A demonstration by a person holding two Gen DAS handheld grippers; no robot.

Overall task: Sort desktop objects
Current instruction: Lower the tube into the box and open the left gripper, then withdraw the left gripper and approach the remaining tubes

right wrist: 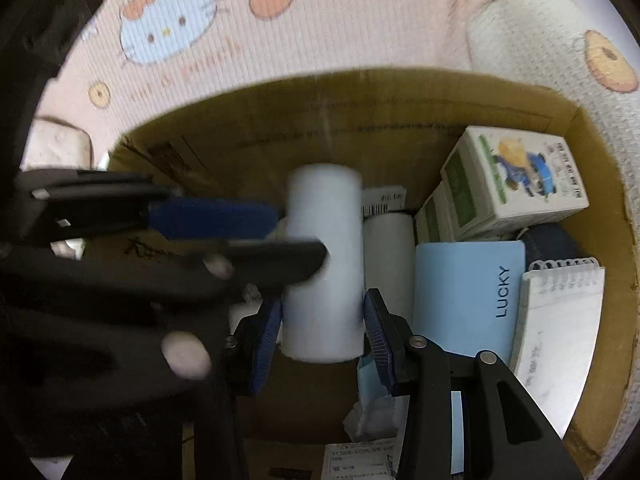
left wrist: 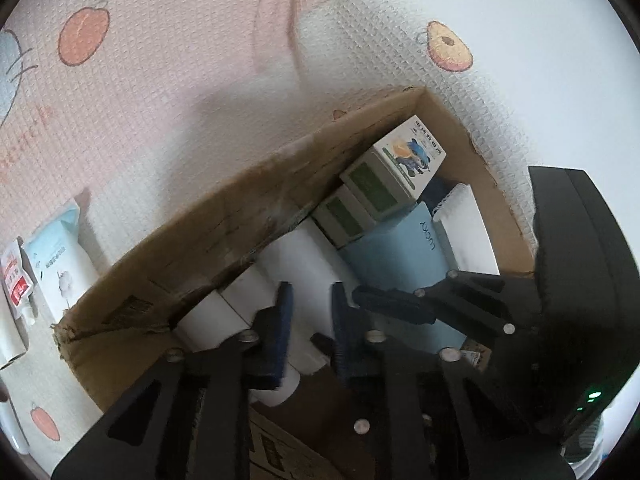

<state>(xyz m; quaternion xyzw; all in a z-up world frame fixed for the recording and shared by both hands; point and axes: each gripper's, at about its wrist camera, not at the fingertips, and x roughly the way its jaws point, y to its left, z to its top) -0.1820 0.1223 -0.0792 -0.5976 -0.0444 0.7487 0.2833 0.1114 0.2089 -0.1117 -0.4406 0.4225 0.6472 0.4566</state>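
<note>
Both grippers reach into a cardboard box (left wrist: 224, 236) (right wrist: 360, 96). A white cylinder (right wrist: 322, 264) lies inside it. My right gripper (right wrist: 320, 332) has its blue pads on either side of the cylinder's near end, shut on it. My left gripper (left wrist: 310, 320) straddles the same white cylinder (left wrist: 304, 280) from the side, jaws a little apart; its fingers (right wrist: 216, 216) reach the cylinder from the left in the right wrist view. A second white roll (right wrist: 388, 256) lies beside it.
The box also holds a light blue "LUCKY" notebook (right wrist: 468, 292), a spiral notepad (right wrist: 560, 328), and stacked green-and-white cartons (right wrist: 516, 176). The box sits on a pink cartoon-print cloth (left wrist: 160, 80). A wipes pack (left wrist: 60, 264) lies left of the box.
</note>
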